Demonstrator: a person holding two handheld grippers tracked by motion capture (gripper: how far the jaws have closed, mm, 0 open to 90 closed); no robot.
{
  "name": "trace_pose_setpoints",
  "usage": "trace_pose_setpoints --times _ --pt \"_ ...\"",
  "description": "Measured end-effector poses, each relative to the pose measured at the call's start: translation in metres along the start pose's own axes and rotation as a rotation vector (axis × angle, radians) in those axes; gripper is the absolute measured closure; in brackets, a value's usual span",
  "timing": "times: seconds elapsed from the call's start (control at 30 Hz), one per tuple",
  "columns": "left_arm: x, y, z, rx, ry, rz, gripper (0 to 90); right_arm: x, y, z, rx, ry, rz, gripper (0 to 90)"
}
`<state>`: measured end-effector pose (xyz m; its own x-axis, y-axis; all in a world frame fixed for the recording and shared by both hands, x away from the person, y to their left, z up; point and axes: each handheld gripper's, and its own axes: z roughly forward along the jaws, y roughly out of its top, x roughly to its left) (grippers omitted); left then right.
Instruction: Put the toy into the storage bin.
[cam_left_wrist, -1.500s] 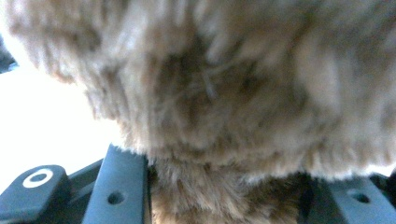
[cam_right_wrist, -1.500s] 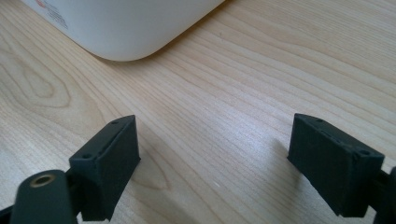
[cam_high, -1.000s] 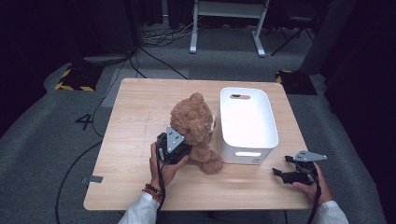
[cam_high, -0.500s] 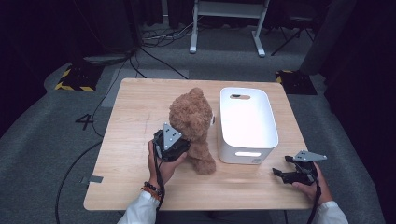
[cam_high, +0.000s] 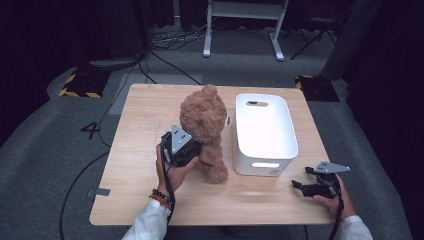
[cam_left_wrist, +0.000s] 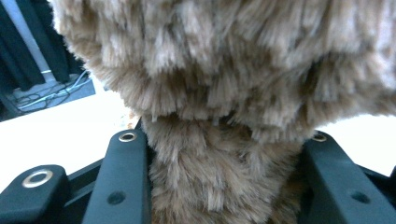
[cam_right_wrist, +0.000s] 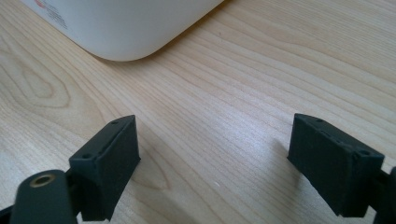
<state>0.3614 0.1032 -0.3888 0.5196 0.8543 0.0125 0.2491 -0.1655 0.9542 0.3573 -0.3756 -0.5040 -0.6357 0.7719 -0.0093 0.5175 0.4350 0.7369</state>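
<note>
Dark grey carpet with trailing cables surrounds your wooden tabletop (cam_high: 145, 120), on which a white bin (cam_high: 264, 131) stands right of centre. Your left gripper (cam_high: 189, 150) has its fingers (cam_left_wrist: 123, 182) pinching the brown teddy bear (cam_high: 205, 130) at its body below the head, the bear upright just beside the bin's left wall. Your right gripper (cam_high: 306, 183) rests at the near right corner of the tabletop, close to the bin's near corner, its fingers (cam_right_wrist: 107, 165) spread with bare wood between them.

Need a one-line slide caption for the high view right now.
Left tongs clamp a brown teddy bear beside a white bin; right tongs rest open on the wooden table.
</note>
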Motion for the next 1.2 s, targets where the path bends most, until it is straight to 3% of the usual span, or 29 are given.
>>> trace_pose_setpoints --times 0.47,1.2 --pt "0.003 0.029 0.003 -0.052 -0.02 -0.01 55.4 0.0 0.0 0.0 0.0 -0.003 0.002 16.2" --pt "0.008 0.069 -0.005 -0.116 -0.014 -0.015 55.4 0.0 0.0 0.0 0.0 -0.003 0.002 16.2"
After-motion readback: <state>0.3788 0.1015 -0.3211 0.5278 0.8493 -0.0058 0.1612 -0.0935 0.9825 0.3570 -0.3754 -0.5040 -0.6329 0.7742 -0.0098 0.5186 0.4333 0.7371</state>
